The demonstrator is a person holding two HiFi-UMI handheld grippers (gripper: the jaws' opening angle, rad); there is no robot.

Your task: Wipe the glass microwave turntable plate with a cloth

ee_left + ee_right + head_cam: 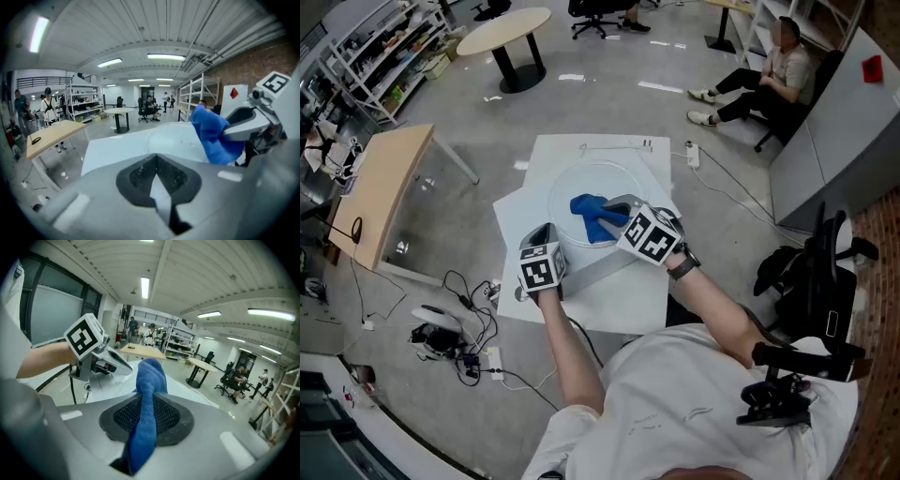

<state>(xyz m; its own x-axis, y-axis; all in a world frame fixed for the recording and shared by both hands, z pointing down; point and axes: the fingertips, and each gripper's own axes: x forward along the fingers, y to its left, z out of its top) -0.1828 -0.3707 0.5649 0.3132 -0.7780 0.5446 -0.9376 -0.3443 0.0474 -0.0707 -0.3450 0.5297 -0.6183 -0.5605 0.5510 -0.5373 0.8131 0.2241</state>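
Note:
The clear glass turntable plate [609, 178] lies on the white table [581, 300]. In the head view a blue cloth [591, 217] rests on the plate's near part, and my right gripper [617, 212] is shut on it. In the right gripper view the cloth [149, 380] runs up between the closed jaws of the right gripper [143, 420]. My left gripper [547, 232] sits at the plate's left near edge, jaws together with nothing between them. In the left gripper view the plate [171, 138] lies ahead of the left gripper [157, 187], and the cloth [213, 136] hangs at the right.
A wooden table [380, 187] stands to the left and a round table [502, 33] further back. A person sits on a chair [769, 80] at the back right. Cables and devices [450, 333] lie on the floor at the left. A black office chair [816, 272] stands close on the right.

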